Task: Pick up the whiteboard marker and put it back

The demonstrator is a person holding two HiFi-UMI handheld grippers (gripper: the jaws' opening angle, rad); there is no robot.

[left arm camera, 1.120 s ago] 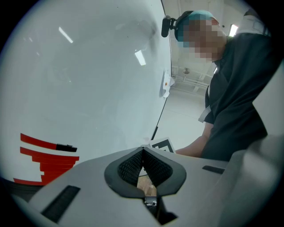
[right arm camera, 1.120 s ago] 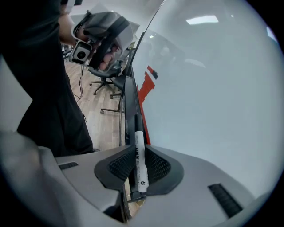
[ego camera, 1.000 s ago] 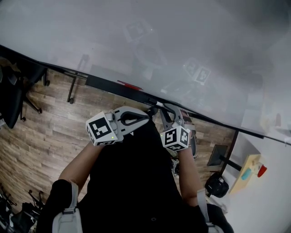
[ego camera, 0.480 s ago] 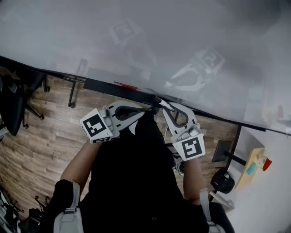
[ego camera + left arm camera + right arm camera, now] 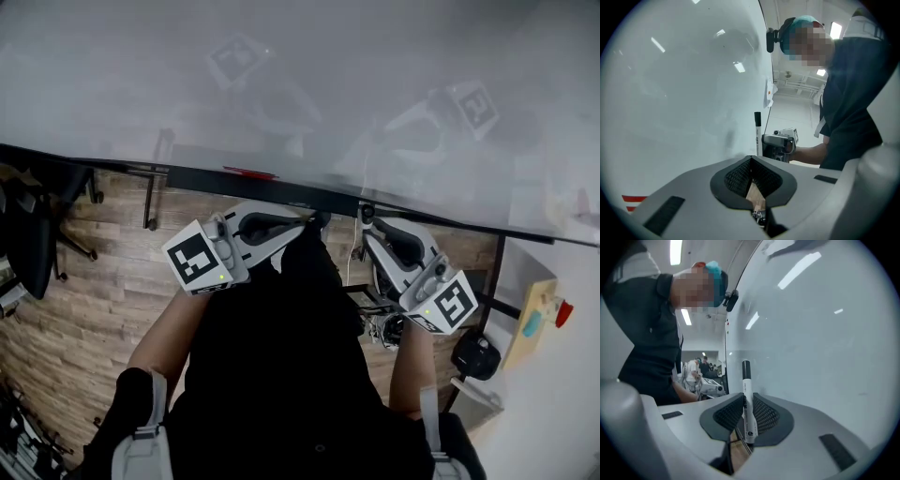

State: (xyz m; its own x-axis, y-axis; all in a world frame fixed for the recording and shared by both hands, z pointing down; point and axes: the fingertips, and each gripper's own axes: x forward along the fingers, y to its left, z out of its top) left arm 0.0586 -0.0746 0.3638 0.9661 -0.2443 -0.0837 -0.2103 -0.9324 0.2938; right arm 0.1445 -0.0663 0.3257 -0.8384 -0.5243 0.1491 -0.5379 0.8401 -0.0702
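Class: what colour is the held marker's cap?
Black cap on a white marker; clearest in the right gripper view.

- The whiteboard [image 5: 281,84] is looking glossy and smooth, and it is mirroring the ceiling lights in bright streaks.
- The whiteboard marker [image 5: 748,394] is showing a smooth white plastic barrel with a slight sheen and a black plastic cap.
- The right claw [image 5: 748,398] is showing matt grey plastic shells. Its pads [image 5: 765,416] are looking like black rubber with a fine ribbed grain.
- The left claw [image 5: 751,159] is showing the same matt grey plastic, with the same ribbed black lining.
- The marker cube [image 5: 197,262] on the left claw is showing matt white faces printed with black squares.
- The floor [image 5: 84,281] is showing brown, grained wood-look planks with little shine.
- The person's shirt [image 5: 272,375] is looking like matt black cloth.
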